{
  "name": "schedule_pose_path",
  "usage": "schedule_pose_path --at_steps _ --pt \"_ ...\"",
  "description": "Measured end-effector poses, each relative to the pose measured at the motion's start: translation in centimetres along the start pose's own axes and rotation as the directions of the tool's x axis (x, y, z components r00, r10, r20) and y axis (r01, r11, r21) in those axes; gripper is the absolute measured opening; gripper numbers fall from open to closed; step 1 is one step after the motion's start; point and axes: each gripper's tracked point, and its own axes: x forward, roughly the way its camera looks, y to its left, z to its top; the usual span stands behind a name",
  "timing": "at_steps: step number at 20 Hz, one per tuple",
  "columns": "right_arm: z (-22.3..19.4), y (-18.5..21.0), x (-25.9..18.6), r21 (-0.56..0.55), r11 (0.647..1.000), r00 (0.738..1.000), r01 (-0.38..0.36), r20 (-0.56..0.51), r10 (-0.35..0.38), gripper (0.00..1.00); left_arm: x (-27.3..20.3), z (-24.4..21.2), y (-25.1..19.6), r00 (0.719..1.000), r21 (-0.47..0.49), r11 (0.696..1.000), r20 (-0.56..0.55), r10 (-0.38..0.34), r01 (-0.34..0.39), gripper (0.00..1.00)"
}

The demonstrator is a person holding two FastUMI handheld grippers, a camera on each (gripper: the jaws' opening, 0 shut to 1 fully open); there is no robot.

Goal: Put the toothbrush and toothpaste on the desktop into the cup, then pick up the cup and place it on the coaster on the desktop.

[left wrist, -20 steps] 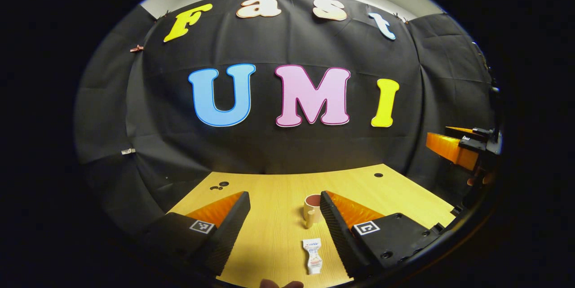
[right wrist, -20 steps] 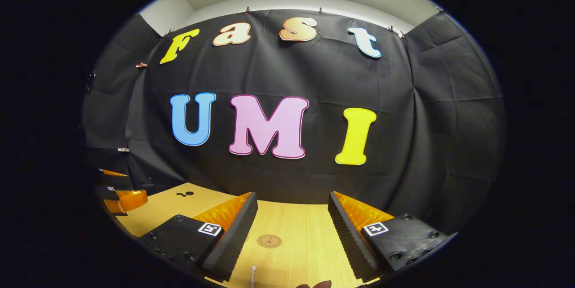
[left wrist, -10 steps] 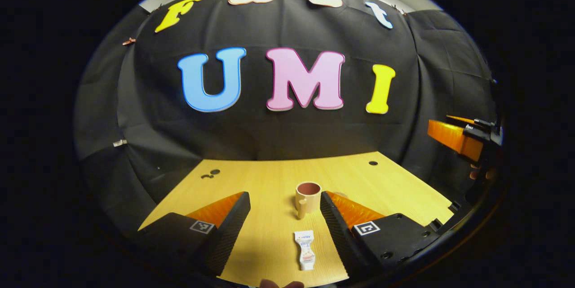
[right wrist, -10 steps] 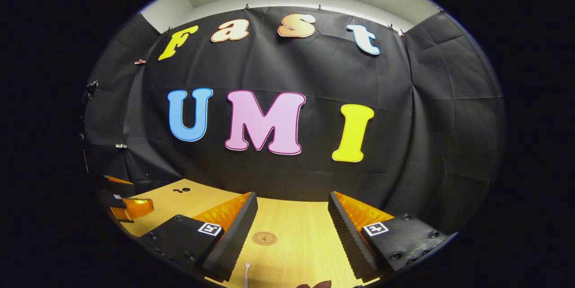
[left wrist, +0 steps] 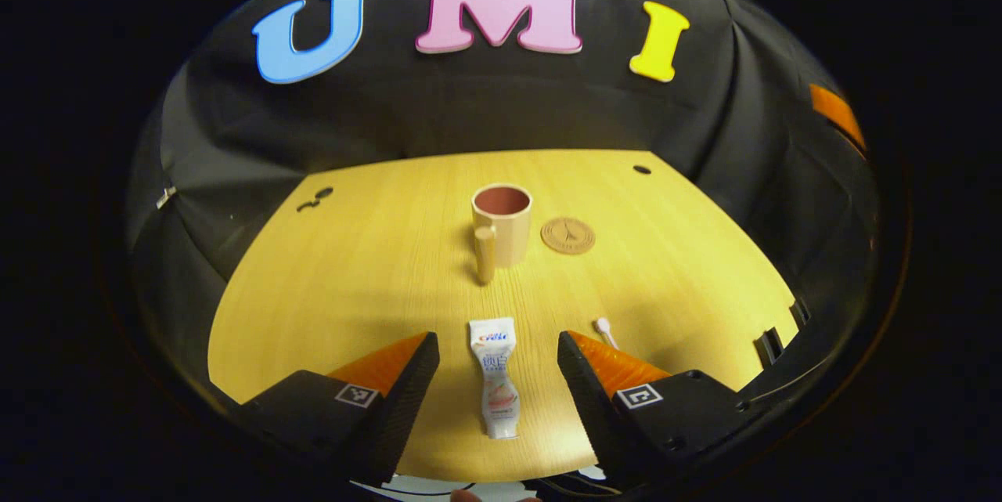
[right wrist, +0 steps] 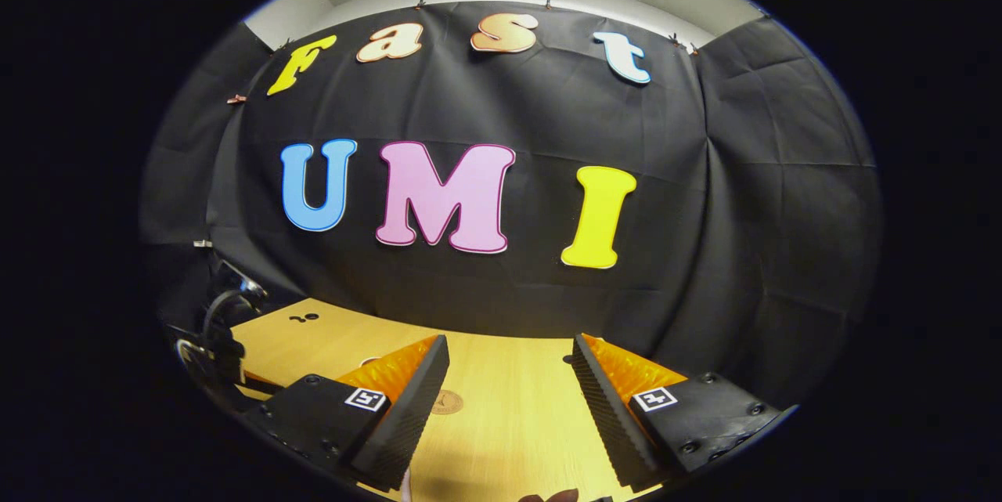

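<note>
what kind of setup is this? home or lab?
Looks like a staged recording booth, not a home. Black cloth is clipped up as walls around a bare wooden desk, which carries just a few props: a cup, a coaster and a toothpaste tube.

In the left gripper view the left gripper (left wrist: 497, 357) has its fingers spread wide with the toothpaste (left wrist: 496, 377) lying lengthwise in the gap, touching neither finger, so there is free room on both sides of the tube. Ahead, bare desktop (left wrist: 352, 267) lies open up to the cup (left wrist: 501, 224), which stands upright with its handle toward the camera and the coaster (left wrist: 567, 236) just beside it on the right; the toothbrush (left wrist: 604, 330) head lies close against the right-hand finger. In the right gripper view the right gripper (right wrist: 509, 392) is also spread, with bare desktop between its fingers and the coaster partly hidden behind the left-hand finger
</note>
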Motion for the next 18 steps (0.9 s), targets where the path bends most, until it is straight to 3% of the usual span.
schedule_pose_path --at_steps 5,8,10,18 --pt "-1.4 -2.3 -0.1 0.010 0.999 0.998 0.050 -0.041 -0.050 0.97 4.5 -3.5 1.0 0.985 -0.010 0.998 -0.161 0.060 -0.063 0.91" --pt "-1.9 -2.9 -0.1 0.014 0.998 0.996 0.061 -0.059 -0.060 0.97 6.0 -5.0 0.9 0.972 -0.025 0.998 -0.229 0.051 -0.058 0.84" --pt "-2.2 -3.1 -0.1 0.013 0.998 0.996 0.064 -0.070 -0.063 0.97 6.4 -5.7 1.0 0.964 -0.037 0.997 -0.262 0.050 -0.062 0.77" --pt "-2.5 -3.2 -0.2 0.020 0.998 0.995 0.059 -0.084 -0.057 0.97 7.7 -7.6 1.0 0.946 -0.059 0.996 -0.321 0.045 -0.067 0.69"
